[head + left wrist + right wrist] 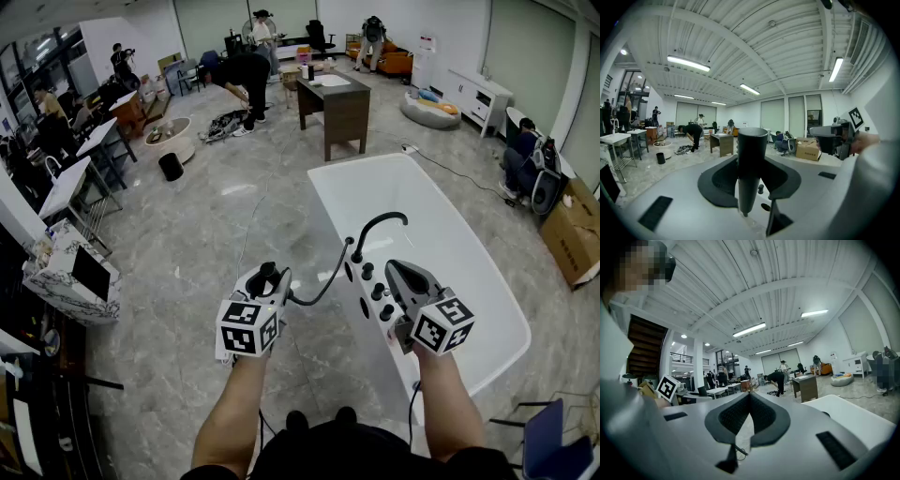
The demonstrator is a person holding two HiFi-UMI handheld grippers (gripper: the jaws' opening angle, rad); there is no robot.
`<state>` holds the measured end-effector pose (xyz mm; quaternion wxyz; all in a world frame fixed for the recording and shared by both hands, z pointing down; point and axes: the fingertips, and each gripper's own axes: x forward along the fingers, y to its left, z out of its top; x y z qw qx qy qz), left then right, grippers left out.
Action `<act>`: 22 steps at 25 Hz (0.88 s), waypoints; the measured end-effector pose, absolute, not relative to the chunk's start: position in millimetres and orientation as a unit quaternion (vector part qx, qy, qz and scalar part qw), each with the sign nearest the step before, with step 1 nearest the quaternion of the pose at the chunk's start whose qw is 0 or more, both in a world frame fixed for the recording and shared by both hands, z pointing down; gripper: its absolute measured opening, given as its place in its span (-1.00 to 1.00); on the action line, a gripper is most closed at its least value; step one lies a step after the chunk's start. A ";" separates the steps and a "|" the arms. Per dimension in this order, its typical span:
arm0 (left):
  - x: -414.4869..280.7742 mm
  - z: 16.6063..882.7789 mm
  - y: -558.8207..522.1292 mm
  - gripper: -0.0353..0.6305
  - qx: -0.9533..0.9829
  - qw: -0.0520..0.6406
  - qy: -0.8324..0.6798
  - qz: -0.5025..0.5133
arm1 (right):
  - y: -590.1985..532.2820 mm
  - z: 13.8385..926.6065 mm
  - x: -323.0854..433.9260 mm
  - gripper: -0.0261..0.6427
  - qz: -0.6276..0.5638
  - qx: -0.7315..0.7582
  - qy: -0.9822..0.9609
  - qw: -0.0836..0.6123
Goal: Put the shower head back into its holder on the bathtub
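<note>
An open-plan office hall set up like a test lab. A freestanding white bathtub [450,267] stands on the polished stone-look floor [216,234]. A dark wooden desk [335,103] and standing people [246,84] are beyond the bathtub, white worktables [66,183] well to its left, a cardboard box [574,234] to its right, and strip lights [688,63] overhead.

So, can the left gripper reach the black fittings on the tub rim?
Probably yes: the left gripper, gripping the shower head, is beside the rim fittings with only open floor between. The empty right gripper over the nearer fittings might crowd it.
</note>
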<state>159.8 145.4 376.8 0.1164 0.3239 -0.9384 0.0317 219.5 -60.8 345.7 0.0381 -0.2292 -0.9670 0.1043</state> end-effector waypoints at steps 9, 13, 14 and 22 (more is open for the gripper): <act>167.6 377.3 133.6 -0.46 0.317 0.121 -0.940 0.030 | -62.9 344.0 225.1 -0.89 0.112 -0.247 -0.962 0.039; 172.8 374.5 128.0 -0.46 0.316 0.119 -0.941 0.028 | -63.2 338.8 228.9 -0.89 0.111 -0.257 -0.960 0.030; 175.8 374.0 127.8 -0.46 0.315 0.118 -0.941 0.028 | -62.9 337.7 231.9 -0.89 0.106 -0.261 -0.959 0.027; 191.8 382.2 151.3 -0.46 0.265 0.126 -0.956 0.015 | -53.4 342.6 247.6 -0.88 0.120 -0.318 -0.940 0.026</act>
